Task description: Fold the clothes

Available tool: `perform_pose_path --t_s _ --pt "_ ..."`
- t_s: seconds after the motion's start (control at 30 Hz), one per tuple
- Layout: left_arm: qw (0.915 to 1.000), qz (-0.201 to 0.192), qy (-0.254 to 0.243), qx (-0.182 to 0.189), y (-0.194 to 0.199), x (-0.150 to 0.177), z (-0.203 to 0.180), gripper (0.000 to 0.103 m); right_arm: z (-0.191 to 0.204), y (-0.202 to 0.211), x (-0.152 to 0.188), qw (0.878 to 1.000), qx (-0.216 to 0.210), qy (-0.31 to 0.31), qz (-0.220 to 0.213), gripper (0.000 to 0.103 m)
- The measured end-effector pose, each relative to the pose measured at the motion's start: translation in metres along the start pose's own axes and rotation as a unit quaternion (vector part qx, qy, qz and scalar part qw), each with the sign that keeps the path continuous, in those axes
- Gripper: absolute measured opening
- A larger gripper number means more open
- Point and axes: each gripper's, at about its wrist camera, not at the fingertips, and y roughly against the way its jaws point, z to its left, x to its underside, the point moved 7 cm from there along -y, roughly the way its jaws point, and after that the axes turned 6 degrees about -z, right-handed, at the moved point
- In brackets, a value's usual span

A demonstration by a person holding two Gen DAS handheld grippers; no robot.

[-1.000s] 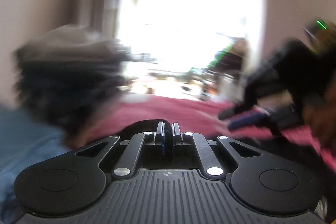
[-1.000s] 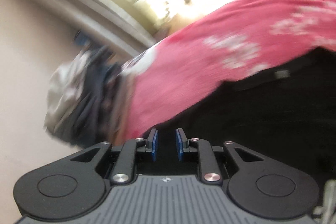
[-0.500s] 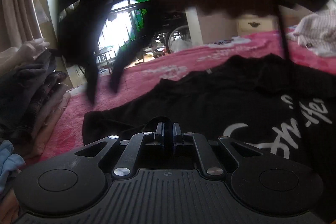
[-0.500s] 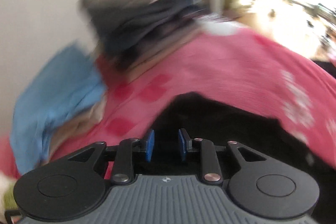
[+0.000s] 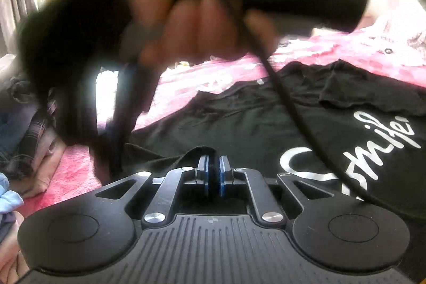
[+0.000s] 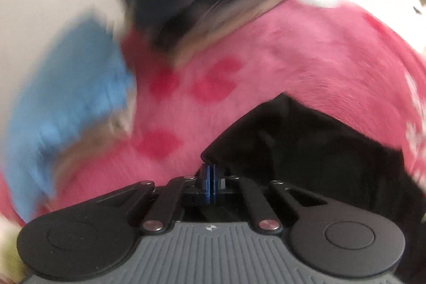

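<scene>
White script reading "Smile" runs across the one black cotton T-shirt point(image 5: 306, 119), which lies spread on the pink fleece blanket with darker pink marks point(image 6: 306, 49). The left gripper point(image 5: 213, 172) pinches a fold of its black cloth. The right gripper point(image 6: 210, 177) has just been closing; its blue pads meet at a corner of the shirt. One stack of folded clothes point(image 5: 34, 124) sits nearby, beside one light blue garment point(image 6: 66, 108).

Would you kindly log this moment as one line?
left hand-held gripper: shut on black T-shirt | right hand-held gripper: just closed on T-shirt corner | pink blanket underneath
</scene>
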Motion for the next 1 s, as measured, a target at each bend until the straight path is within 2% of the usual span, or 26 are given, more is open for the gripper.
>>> perform_pose_path --t_s 0.07,0.1,0.2,0.23,0.3,0.37,0.4,0.47,0.5,0.57,0.63,0.77,0.87,1.0 --pt "1.0 -0.008 -0.006 0.001 0.007 -0.004 0.0 0.007 -0.025 0.03 -0.003 0.993 -0.041 -0.087 -0.071 0.002" --pt "0.9999 -0.012 -0.009 0.002 0.01 -0.006 0.0 0.007 -0.039 0.045 -0.005 0.984 -0.061 -0.129 -0.107 0.002" --pt "0.9997 -0.013 -0.016 0.013 0.017 -0.01 -0.002 0.007 -0.091 0.076 0.008 0.949 -0.078 -0.244 -0.185 0.002" --pt "0.9997 -0.011 -0.014 0.018 0.02 -0.012 -0.005 0.007 -0.108 0.074 0.019 0.937 -0.072 -0.282 -0.193 0.003" --pt "0.9997 -0.003 -0.004 0.022 0.022 -0.012 -0.005 0.014 -0.142 0.071 0.041 0.909 -0.058 -0.357 -0.207 0.006" --pt "0.9996 0.007 0.007 0.027 0.026 -0.01 -0.002 0.031 -0.167 0.06 0.065 0.885 -0.034 -0.417 -0.204 0.009" --pt "0.9993 0.012 0.016 0.032 0.028 -0.008 0.0 0.034 -0.174 0.055 0.075 0.875 -0.032 -0.438 -0.201 0.012" --pt "0.9979 0.021 0.034 0.05 0.035 -0.007 0.004 0.038 -0.179 0.052 0.085 0.86 -0.03 -0.467 -0.205 0.031" --pt "0.997 0.025 0.042 0.059 0.039 -0.007 0.007 0.041 -0.181 0.051 0.09 0.852 -0.03 -0.48 -0.207 0.032" --pt "0.9955 0.031 0.052 0.072 0.048 -0.005 0.014 0.043 -0.177 0.054 0.093 0.852 -0.035 -0.476 -0.215 0.033" --pt "0.9949 0.036 0.057 0.075 0.054 0.0 0.023 0.043 -0.171 0.065 0.093 0.859 -0.027 -0.461 -0.221 0.034" --pt "0.9967 0.051 0.035 0.052 0.052 0.009 0.034 0.042 -0.147 0.086 0.098 0.882 -0.013 -0.421 -0.21 0.034" --pt "0.9972 0.063 0.013 0.038 0.05 0.018 0.033 0.042 -0.121 0.092 0.097 0.905 0.001 -0.373 -0.205 0.034" --pt "0.9971 0.074 -0.005 0.019 0.05 0.024 0.035 0.042 -0.076 0.091 0.089 0.942 0.017 -0.278 -0.185 0.034"
